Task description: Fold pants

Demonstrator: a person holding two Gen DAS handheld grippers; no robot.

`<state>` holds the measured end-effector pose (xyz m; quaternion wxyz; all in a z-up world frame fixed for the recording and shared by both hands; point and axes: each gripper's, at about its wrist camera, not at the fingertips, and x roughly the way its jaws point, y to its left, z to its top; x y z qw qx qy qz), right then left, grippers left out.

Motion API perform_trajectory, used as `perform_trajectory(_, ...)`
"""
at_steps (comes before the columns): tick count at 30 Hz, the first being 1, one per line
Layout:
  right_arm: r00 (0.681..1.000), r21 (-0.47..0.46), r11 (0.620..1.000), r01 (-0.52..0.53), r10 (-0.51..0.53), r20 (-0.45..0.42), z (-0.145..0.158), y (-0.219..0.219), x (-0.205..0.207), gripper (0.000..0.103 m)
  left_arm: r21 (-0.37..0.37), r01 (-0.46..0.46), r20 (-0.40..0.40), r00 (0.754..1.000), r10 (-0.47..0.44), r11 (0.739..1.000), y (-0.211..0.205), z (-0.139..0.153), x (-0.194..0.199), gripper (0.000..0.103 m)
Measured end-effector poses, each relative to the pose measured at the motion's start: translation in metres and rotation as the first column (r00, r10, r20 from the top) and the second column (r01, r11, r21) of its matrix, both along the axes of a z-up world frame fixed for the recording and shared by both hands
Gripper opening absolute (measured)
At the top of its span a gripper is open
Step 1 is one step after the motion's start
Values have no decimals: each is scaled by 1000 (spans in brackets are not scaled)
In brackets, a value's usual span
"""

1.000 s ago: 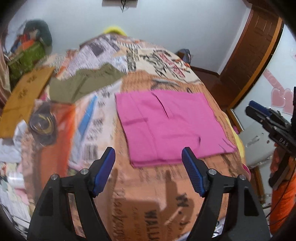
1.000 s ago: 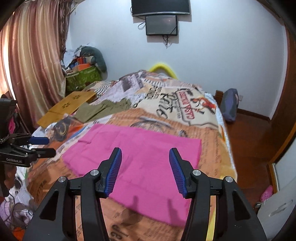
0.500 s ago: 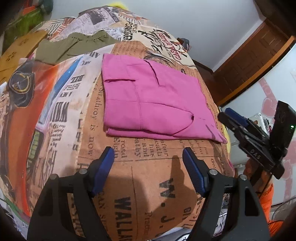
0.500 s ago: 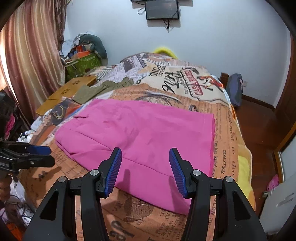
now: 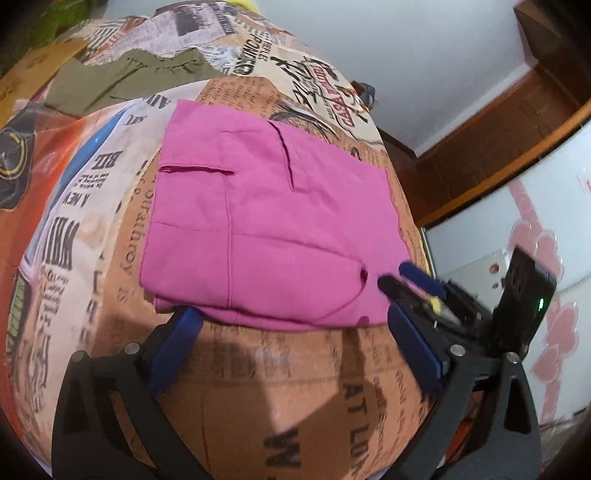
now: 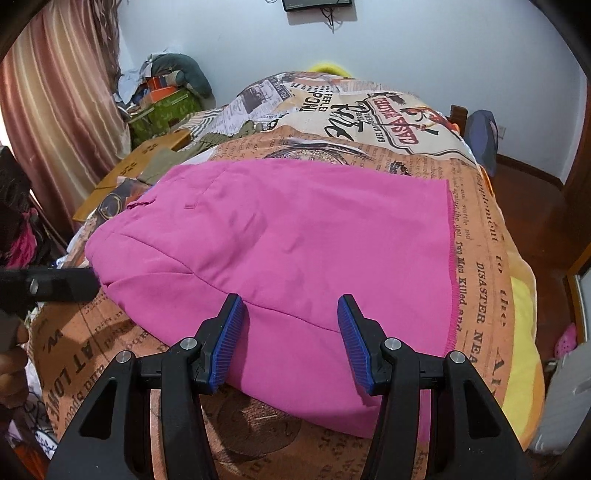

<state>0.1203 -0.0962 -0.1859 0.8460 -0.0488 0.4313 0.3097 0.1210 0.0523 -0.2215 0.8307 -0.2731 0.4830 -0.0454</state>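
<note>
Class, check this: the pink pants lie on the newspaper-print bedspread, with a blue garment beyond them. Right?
Not quite. The pink pants do lie on the newspaper-print bedspread, but the garment beyond them is olive green, as the left wrist view shows.

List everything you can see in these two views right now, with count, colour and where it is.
pink pants: one, folded flat, middle of bed.
olive garment: one, far side of bed.
bedspread: one, orange and cream newsprint, covers bed.
cardboard: one brown sheet, far left bed edge.
curtain: one, pinkish brown, left wall.
screen: one, dark, on far wall.
left gripper: one, black with blue pads, open, at the pants' near edge.
right gripper: one, same colours, open, over the pants.
</note>
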Motion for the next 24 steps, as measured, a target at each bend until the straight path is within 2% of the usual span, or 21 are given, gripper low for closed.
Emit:
perform_trajectory(2, 1000, 2, 1000, -4, 4, -4, -1, 0, 1, 49, -11, -27, -2, 1000, 27, 1000, 3, 0, 4, 97)
perform_trajectory(4, 1000, 11, 1000, -6, 6, -15, -3, 0, 1, 49, 4, -54, -7, 999, 54, 999, 7, 0, 9, 85)
perform_trajectory(8, 999, 31, 999, -8, 9, -40, -6, -2, 4, 49, -12, -105, -27, 994, 105, 994, 18, -2, 21, 72)
perform_trajectory(13, 998, 41, 999, -7, 9, -54, -7, -3, 3, 49, -50, -163, -58, 985, 160, 985, 37, -9, 34, 39)
perform_trajectory(16, 998, 40, 999, -7, 9, -56, -7, -3, 4, 49, -76, -135, -61, 990, 130, 988, 43, -10, 45, 34)
perform_trajectory(17, 998, 42, 999, -7, 9, -56, -7, -3, 4, 49, -72, -125, -60, 991, 121, 990, 44, -10, 48, 32)
perform_trajectory(18, 998, 44, 999, -6, 9, -58, -7, -3, 4, 49, -65, -124, -59, 991, 120, 990, 45, -9, 49, 25)
perform_trajectory(21, 998, 45, 999, -4, 7, -64, -7, -3, 5, 49, -25, -106, -46, 993, 105, 994, 44, -5, 53, 20)
perform_trajectory(24, 998, 28, 1000, -5, 6, -57, -5, -1, 4, 49, 88, -74, 1, 997, 74, 993, 33, 7, 49, 14)
